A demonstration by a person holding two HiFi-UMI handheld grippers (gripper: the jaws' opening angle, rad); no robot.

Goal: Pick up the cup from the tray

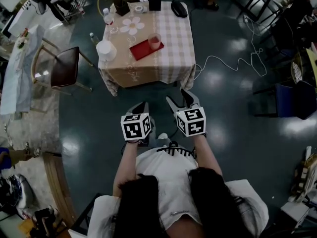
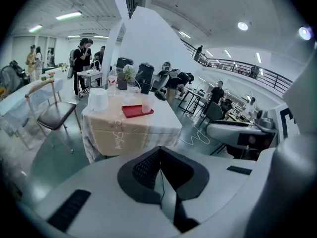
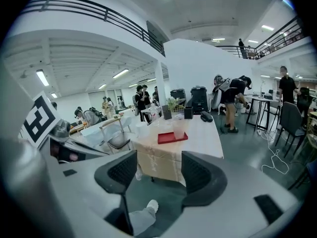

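While I stand back from the cloth-covered surface, both tools hang over the floor, well apart from it. The red tray lies near the surface's middle. My right tool has its jaws apart with nothing between them (only floor shows through the gap). The left tool has its jaws together, empty. The cup stands upright on the tray's right end, straight ahead and almost in line with the right tool's gap, so I judge that hand the better placed.
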